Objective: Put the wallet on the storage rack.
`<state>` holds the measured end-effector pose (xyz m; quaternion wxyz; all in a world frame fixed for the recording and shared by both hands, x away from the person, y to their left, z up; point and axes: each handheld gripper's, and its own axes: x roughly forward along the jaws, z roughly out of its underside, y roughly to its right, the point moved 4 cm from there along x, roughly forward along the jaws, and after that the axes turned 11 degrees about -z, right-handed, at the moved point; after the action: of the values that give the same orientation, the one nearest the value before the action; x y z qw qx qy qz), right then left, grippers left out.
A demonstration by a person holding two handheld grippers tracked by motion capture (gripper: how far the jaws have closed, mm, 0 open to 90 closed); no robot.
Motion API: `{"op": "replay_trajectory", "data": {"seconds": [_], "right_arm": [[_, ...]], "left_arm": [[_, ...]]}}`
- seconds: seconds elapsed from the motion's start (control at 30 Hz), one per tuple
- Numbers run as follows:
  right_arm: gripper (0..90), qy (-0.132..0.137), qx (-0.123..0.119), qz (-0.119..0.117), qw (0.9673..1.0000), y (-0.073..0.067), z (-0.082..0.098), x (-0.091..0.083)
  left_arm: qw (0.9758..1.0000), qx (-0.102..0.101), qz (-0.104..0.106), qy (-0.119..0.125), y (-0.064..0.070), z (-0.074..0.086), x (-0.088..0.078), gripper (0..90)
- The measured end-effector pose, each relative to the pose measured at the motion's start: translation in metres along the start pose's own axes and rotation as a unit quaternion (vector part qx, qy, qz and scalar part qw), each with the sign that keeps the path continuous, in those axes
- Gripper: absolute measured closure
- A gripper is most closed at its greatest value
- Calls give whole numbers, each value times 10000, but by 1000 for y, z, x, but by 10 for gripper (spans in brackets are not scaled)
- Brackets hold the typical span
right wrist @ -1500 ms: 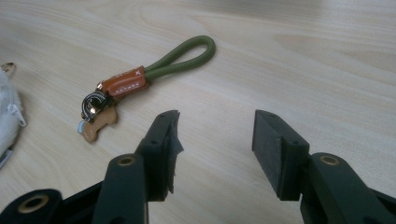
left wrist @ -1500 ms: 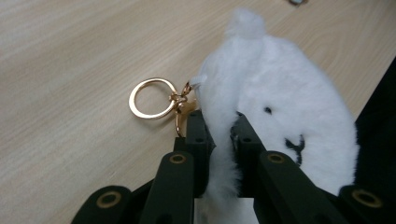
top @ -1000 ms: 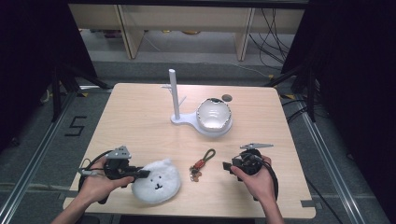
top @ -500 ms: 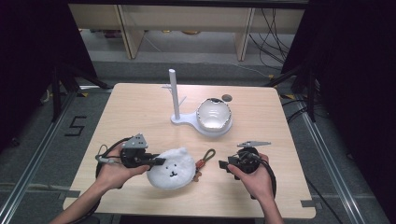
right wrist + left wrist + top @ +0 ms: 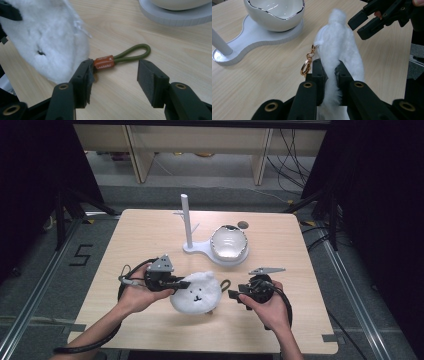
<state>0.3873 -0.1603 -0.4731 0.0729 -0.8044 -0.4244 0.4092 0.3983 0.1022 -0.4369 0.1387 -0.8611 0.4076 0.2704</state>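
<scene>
The white plush (image 5: 196, 292) sat low in the frame's centre on the table (image 5: 150, 235), pinched in the left gripper (image 5: 329, 72). Its green cord loop (image 5: 132, 55), lying lengthwise toward the right gripper (image 5: 113, 75), rested between that gripper's parted jaws.

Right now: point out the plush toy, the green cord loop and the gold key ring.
plush toy (image 5: 196, 292): high view, on its white face.
green cord loop (image 5: 140, 51): right gripper view, on the bend of the loop.
gold key ring (image 5: 305, 67): left gripper view, on the ring's rim beside the jaws.
</scene>
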Motion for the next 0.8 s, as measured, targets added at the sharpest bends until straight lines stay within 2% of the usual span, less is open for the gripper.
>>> {"op": "replay_trajectory", "data": {"seconds": [0.03, 0.07, 0.1, 0.13, 0.23, 0.27, 0.3, 0.33, 0.43, 0.47, 0.53, 0.6, 0.67, 0.8], "right_arm": [[470, 32, 66, -46, 10000, -2, -1, 2], [467, 14, -97, -37, 9999, -1, -2, 2], [463, 18, -135, 11, 9999, -1, -3, 2], [460, 32, -188, -83, 9998, -2, -4, 3], [444, 22, -262, -147, 9995, -6, -7, 4], [438, 0, -169, -208, 9996, -10, -7, 5], [432, 8, -231, -200, 9995, -11, -8, 5], [428, 27, -266, -296, 9992, -12, -9, 7], [419, -2, -428, -274, 9987, -13, -13, 8], [419, -10, -381, -324, 9987, -15, -14, 10], [414, -26, -468, -292, 9985, -14, -16, 12], [413, -47, -436, -294, 9986, -15, -16, 12], [410, -84, -539, -318, 9980, -14, -18, 16], [438, -124, -494, -333, 9981, -13, -17, 18]], "left_arm": [[10000, 22, -20, -10, 1, -1, 2, 812], [10000, 22, -20, -10, 1, -1, 2, 811], [10000, 61, 3, -14, 2, -3, 5, 811], [10000, 91, 17, -15, 3, -4, 7, 811], [9999, 115, 66, 2, 4, -7, 11, 811], [9999, 151, 53, -10, 5, -8, 12, 811], [9998, 161, 101, 8, 6, -9, 14, 811], [9998, 179, 81, -13, 7, -9, 15, 811], [9996, 241, 137, -26, 10, -11, 18, 811], [9996, 237, 182, -5, 11, -12, 19, 810], [9994, 276, 195, -14, 13, -13, 21, 810], [9994, 289, 196, -12, 14, -14, 22, 810], [9992, 310, 249, 15, 17, -16, 24, 810], [9991, 346, 262, 38, 18, -17, 25, 810]]}}
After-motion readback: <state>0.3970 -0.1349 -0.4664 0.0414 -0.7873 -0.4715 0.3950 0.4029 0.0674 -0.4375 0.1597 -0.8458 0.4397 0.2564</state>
